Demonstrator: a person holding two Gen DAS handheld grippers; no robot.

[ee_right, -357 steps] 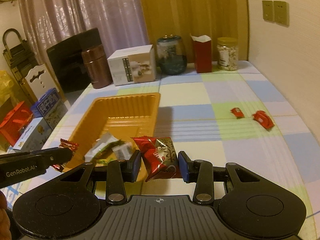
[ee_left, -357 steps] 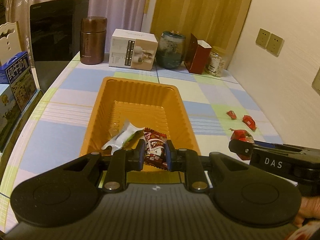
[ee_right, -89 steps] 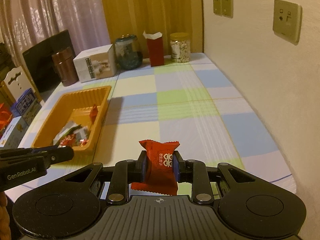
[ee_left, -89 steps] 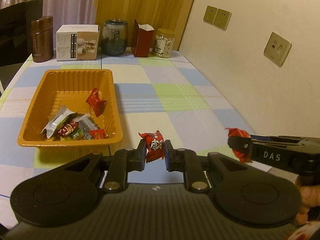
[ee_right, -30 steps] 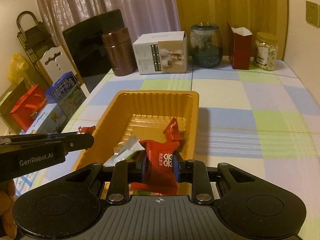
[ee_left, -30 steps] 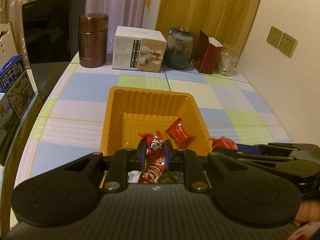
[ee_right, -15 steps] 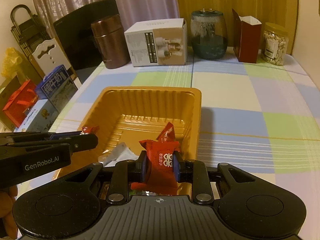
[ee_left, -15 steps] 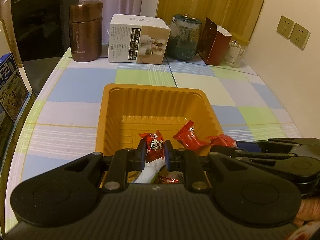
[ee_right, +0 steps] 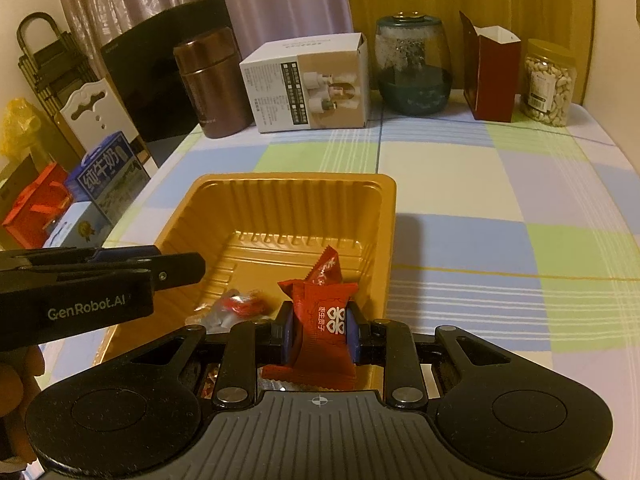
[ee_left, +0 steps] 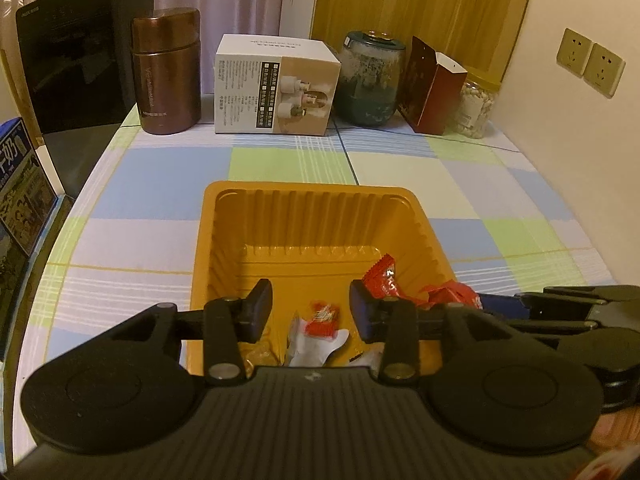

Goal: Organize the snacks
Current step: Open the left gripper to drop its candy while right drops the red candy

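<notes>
Left gripper [ee_left: 311, 309] is spread wide over the orange tray [ee_left: 208, 240], nothing between its fingers. Right under the gap there's a small red-and-white candy [ee_left: 322, 317] sitting on a white wrapper [ee_left: 316, 344] in the tray. A bit further right, another red wrapped candy [ee_left: 382, 277] leans by the tray's right wall. Right gripper [ee_right: 320, 330] is over the tray's near right corner, clamped on a red snack packet [ee_right: 326, 330], a matte pillow pack with white characters and crimped ends, standing upright between the pads.
</notes>
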